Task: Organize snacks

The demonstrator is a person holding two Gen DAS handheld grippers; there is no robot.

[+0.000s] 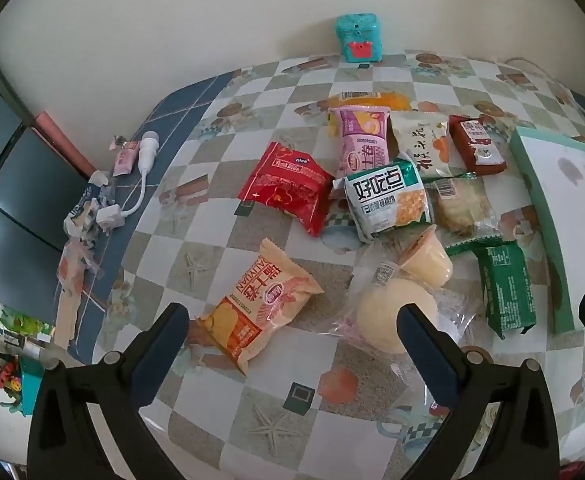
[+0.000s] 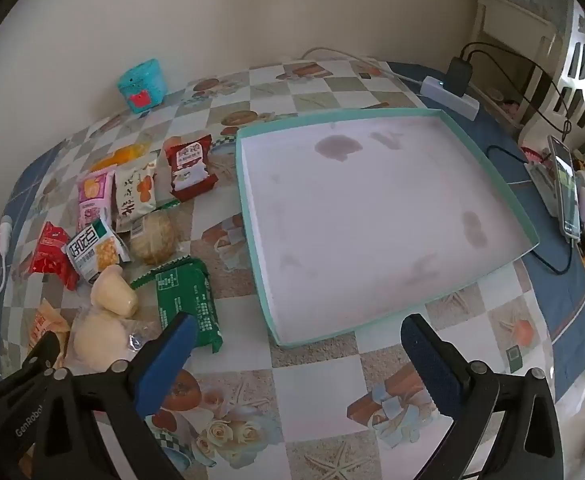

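Note:
Several snack packets lie scattered on the checked tablecloth. Among them are an orange packet (image 1: 258, 304), a red packet (image 1: 288, 188), a pink packet (image 1: 360, 140), a white-and-green packet (image 1: 388, 200), a green packet (image 1: 506, 288) and a round pale bun in clear wrap (image 1: 392, 312). My left gripper (image 1: 292, 320) hangs open above the orange packet and the bun, holding nothing. My right gripper (image 2: 298, 332) is open and empty over the near corner of the shallow teal-rimmed box (image 2: 252, 216), whose white floor is bare. The green packet (image 2: 188, 300) lies by its left finger.
A teal toy box (image 1: 357, 38) stands at the back by the wall. A white cable and adapter (image 1: 140, 184) lie at the table's left edge. A power strip with a black charger (image 2: 452, 88), a phone (image 2: 564, 188) and clutter sit at the right.

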